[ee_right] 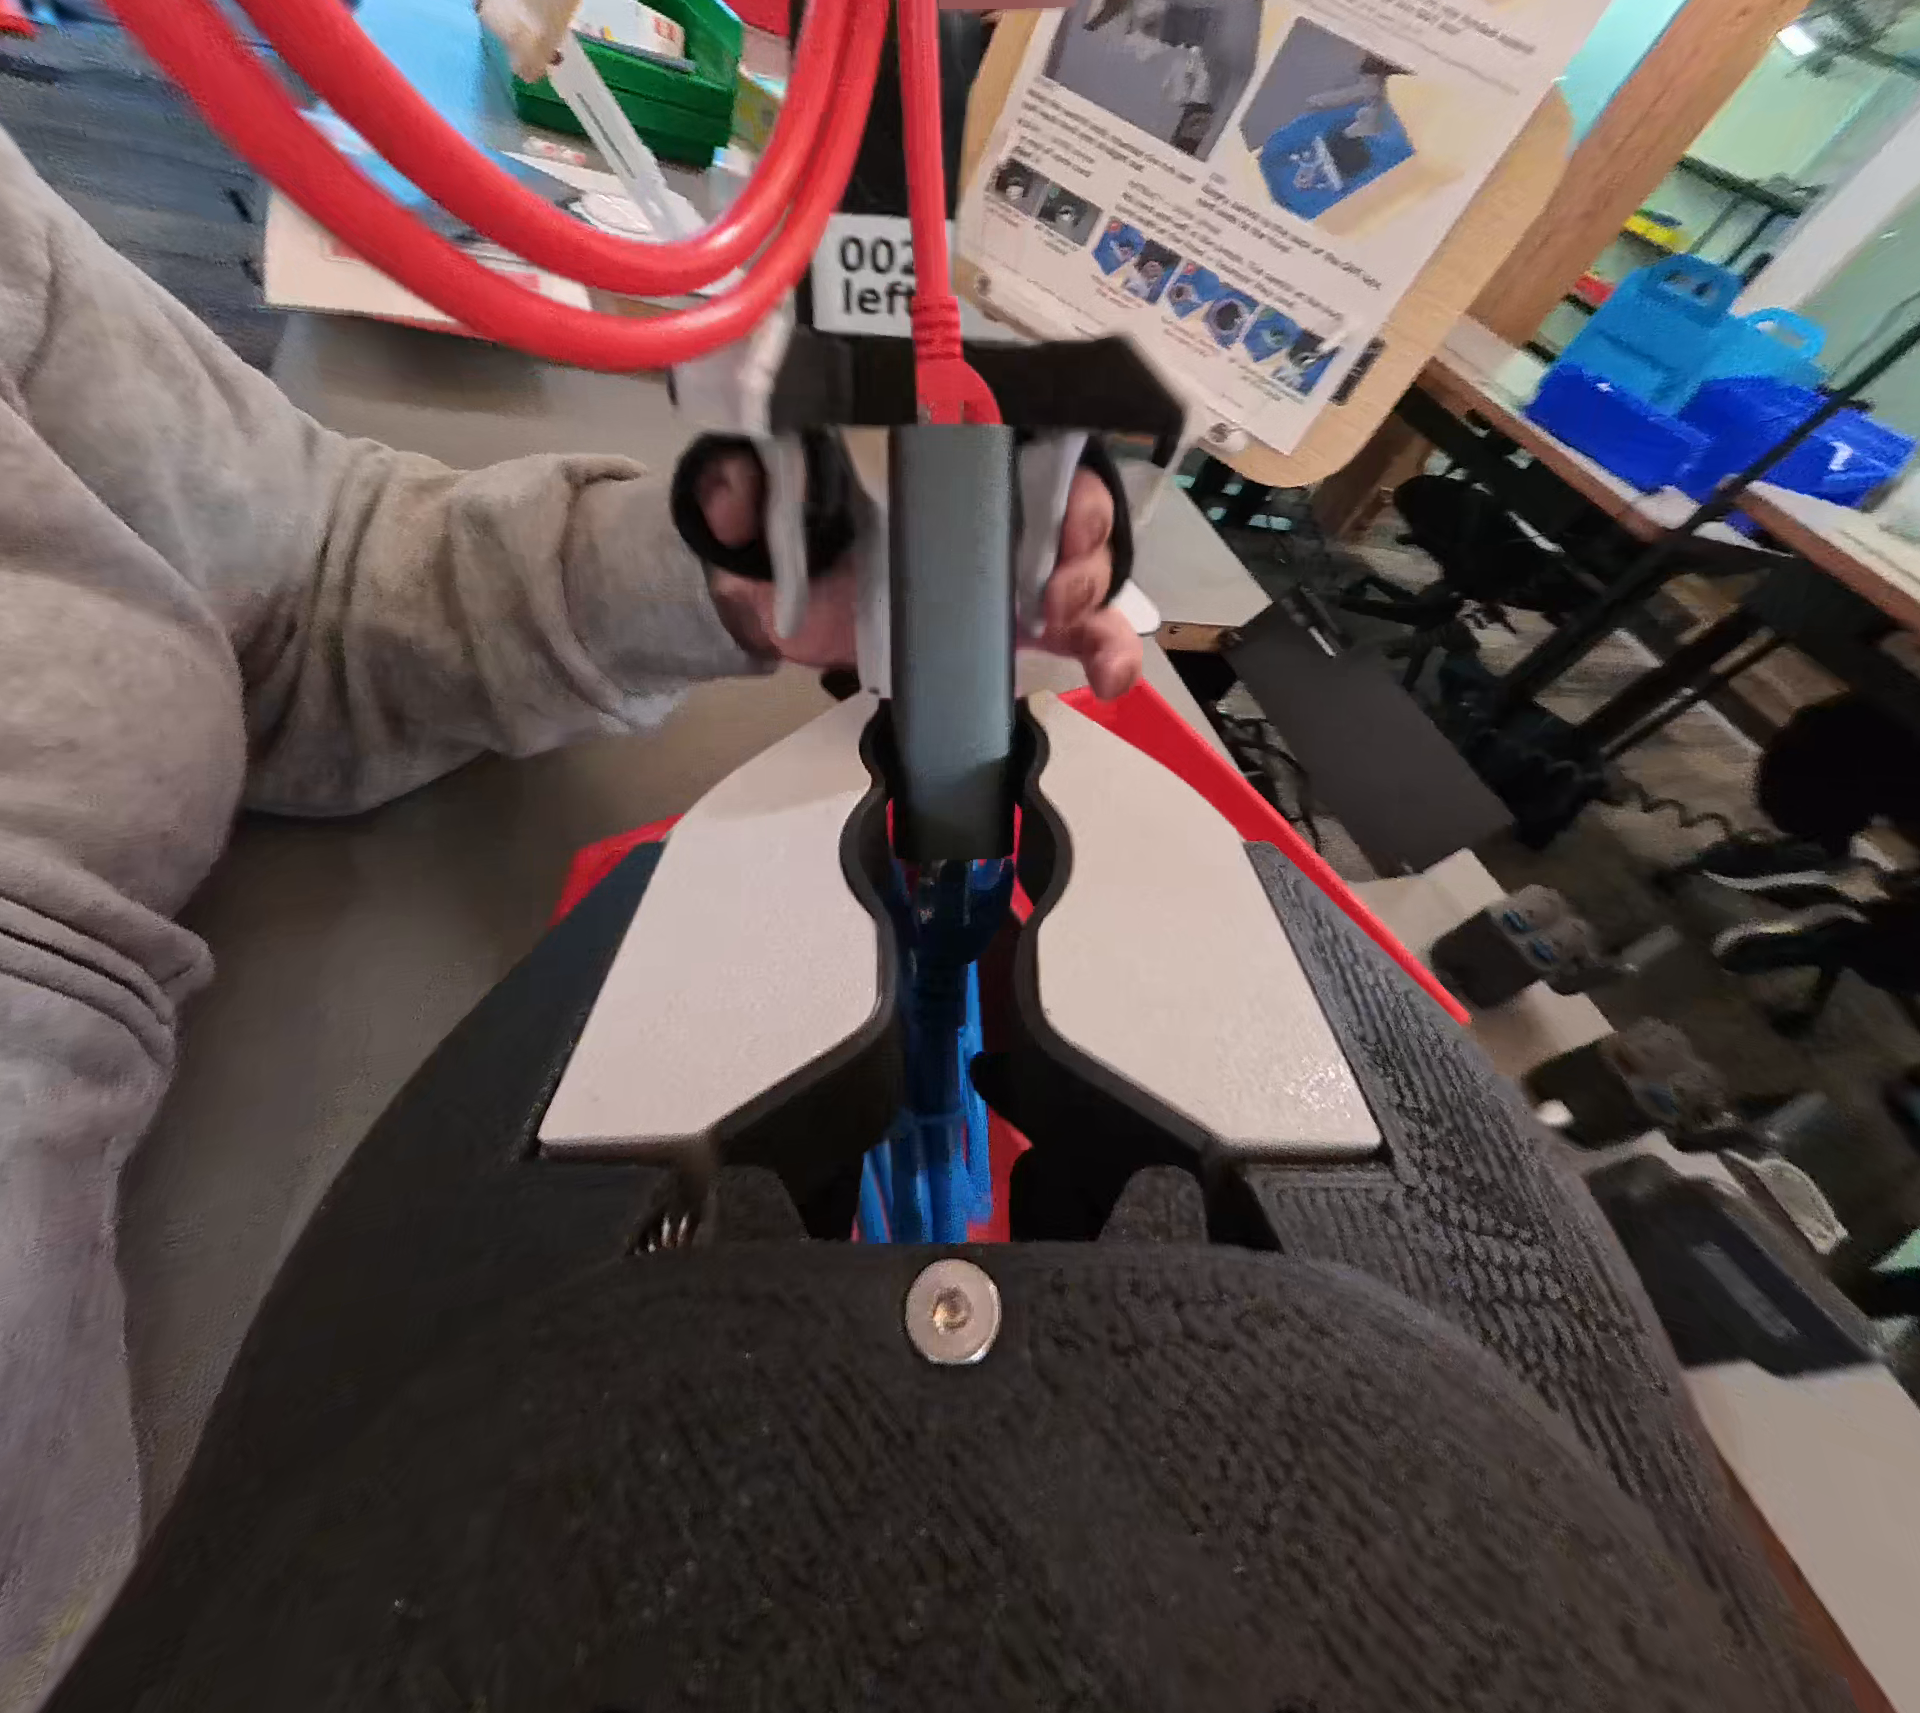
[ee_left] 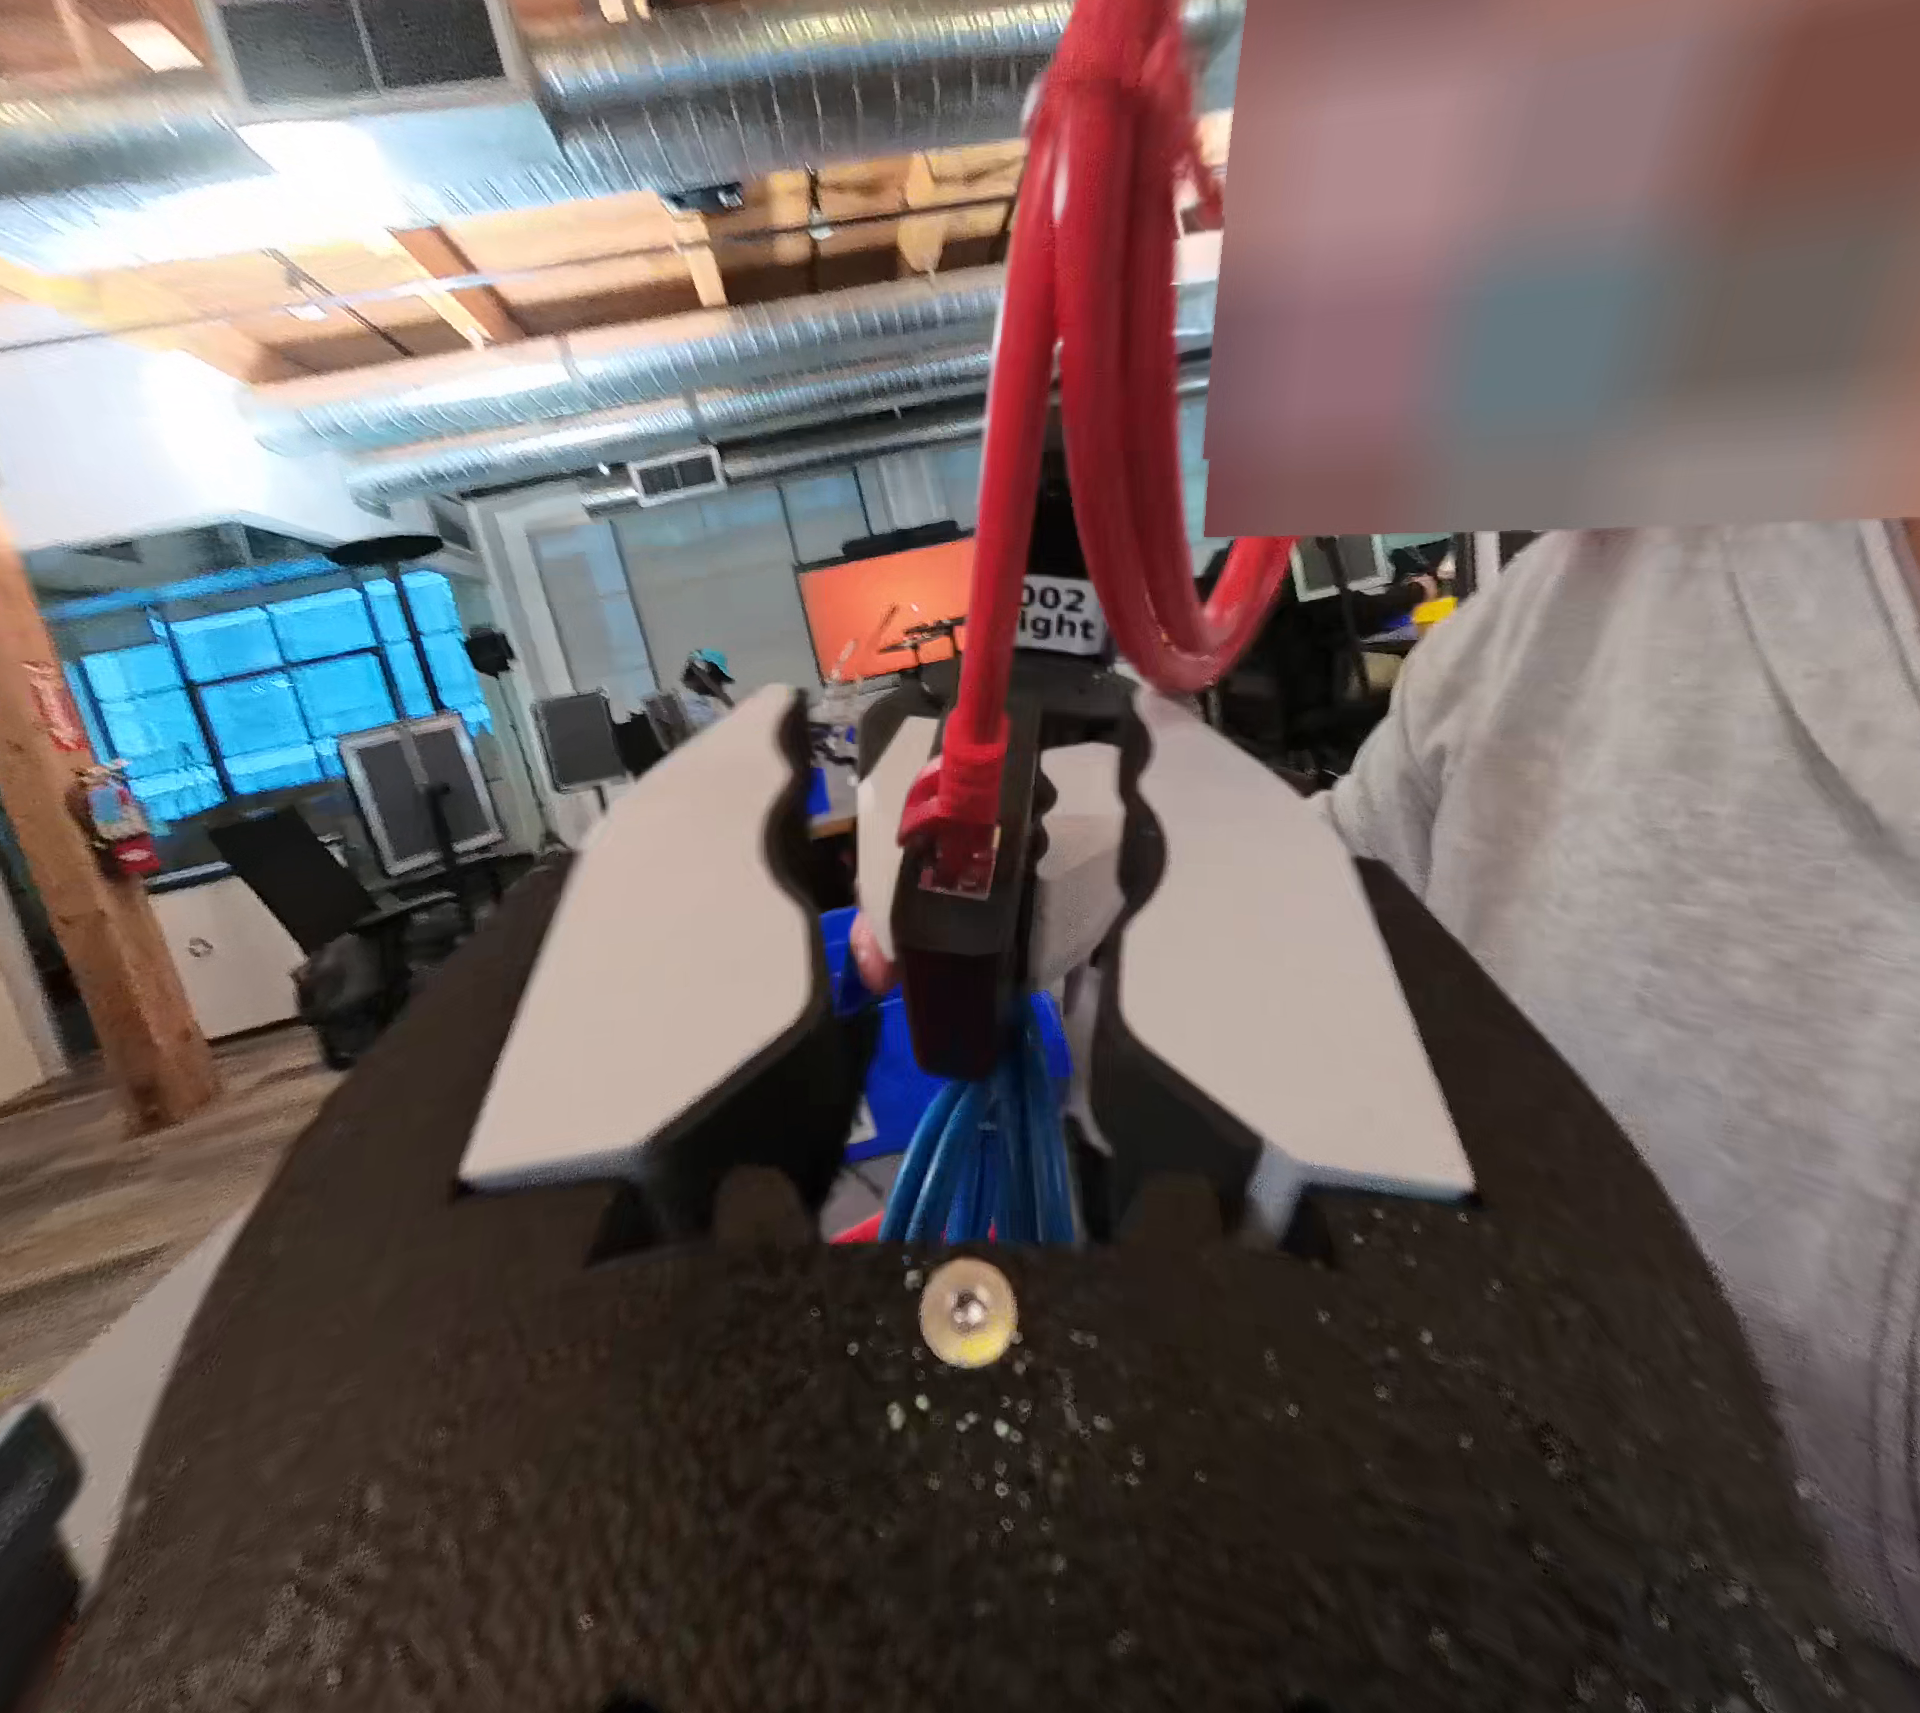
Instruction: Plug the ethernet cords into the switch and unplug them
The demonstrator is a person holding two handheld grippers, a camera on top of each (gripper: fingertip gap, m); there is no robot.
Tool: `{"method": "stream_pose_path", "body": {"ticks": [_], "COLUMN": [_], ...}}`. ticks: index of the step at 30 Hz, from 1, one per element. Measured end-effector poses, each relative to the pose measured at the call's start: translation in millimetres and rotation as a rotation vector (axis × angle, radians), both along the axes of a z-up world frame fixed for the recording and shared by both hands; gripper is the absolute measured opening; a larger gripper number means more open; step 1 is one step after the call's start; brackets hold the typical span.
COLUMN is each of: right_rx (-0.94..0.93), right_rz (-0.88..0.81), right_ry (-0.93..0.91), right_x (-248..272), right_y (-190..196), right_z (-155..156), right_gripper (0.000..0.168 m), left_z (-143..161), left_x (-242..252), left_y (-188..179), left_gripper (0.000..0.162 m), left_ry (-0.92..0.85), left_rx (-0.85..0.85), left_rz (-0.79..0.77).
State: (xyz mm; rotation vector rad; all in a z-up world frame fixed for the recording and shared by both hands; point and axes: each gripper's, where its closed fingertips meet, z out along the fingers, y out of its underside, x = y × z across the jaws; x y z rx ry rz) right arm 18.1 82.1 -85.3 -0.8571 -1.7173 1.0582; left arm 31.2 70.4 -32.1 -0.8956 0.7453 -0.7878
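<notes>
1. The red cable (ee_right: 416, 136) is the biggest thing before you. Its glossy loops hang from above and sweep low to the left, while one strand drops straight down the middle.
2. Your grey sleeve (ee_right: 312, 520) lies along the table (ee_right: 343, 915) on the left, and your hand (ee_right: 1081, 562) is wrapped round the left gripper's handle at the far end.
3. Your right gripper (ee_right: 954, 728) is clamped on the near end of a dark block (ee_right: 951, 624), with both pads pressed against its sides.
4. Your left gripper (ee_left: 966, 707) faces the right one head-on with its jaws spread wide and nothing between the pads. The block sits straight ahead on its centre line, between the fingertips.
5. The block is a matt charcoal bar with plain faces, and its long axis runs near to far between the two grippers.
6. The cable's red plug (ee_left: 951, 790) meets the block at the end nearest the left gripper. I cannot tell whether it is fully seated.
7. Below the block hangs a bundle of blue cables (ee_right: 935, 1040) — thin, and partly hidden by the fingers.
</notes>
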Motion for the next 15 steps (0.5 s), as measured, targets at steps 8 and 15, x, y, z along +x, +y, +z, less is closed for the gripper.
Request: {"method": "stream_pose_path", "body": {"ticks": [8,15], "right_rx": [-0.019,0.094], "right_rz": [-0.199,-0.370], "right_ry": [0.159,0.159], "right_x": [77.7,169.7], "right_y": [89.5,212.5], "right_z": [65.8,97.4], "right_gripper": [0.020,0.019], "left_z": [6.8,5.2], "left_x": [-39.0,-58.0], "left_y": [8.8,16.6], "left_gripper": [0.087,0.079], "left_ry": [-0.005,-0.025], "left_rx": [0.019,-0.004], "left_rz": [0.185,0.229]}}
